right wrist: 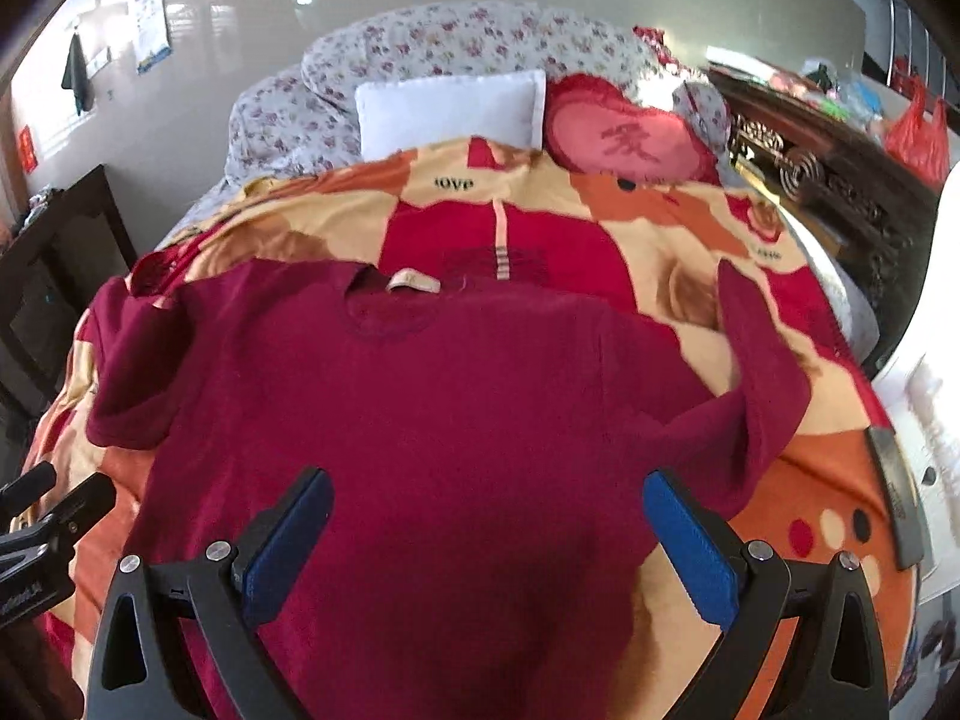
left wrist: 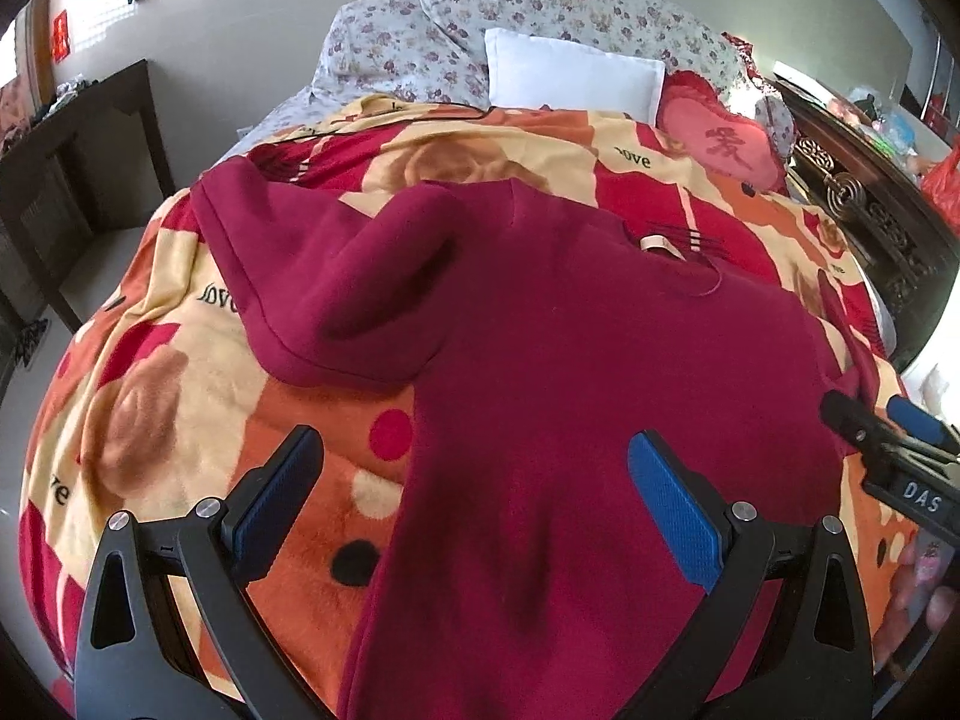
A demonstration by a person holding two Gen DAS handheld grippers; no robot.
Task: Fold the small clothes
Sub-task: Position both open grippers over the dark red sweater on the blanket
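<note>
A dark red short-sleeved shirt (left wrist: 540, 360) lies spread on the patterned blanket (left wrist: 180, 390), neck label away from me. It also shows in the right wrist view (right wrist: 420, 396). Its left sleeve (left wrist: 336, 276) is rumpled; its right sleeve (right wrist: 762, 372) lies outward. My left gripper (left wrist: 474, 450) is open and empty, hovering over the shirt's lower left edge. My right gripper (right wrist: 487, 489) is open and empty above the shirt's lower middle. The right gripper shows at the left wrist view's right edge (left wrist: 888, 438); the left gripper shows at the right wrist view's left edge (right wrist: 42, 510).
The bed carries a white pillow (right wrist: 450, 108), a pink heart cushion (right wrist: 624, 144) and a flowered quilt (right wrist: 456, 42) at the head. A dark wooden table (left wrist: 78, 138) stands left of the bed. Carved dark furniture (right wrist: 828, 180) stands on the right.
</note>
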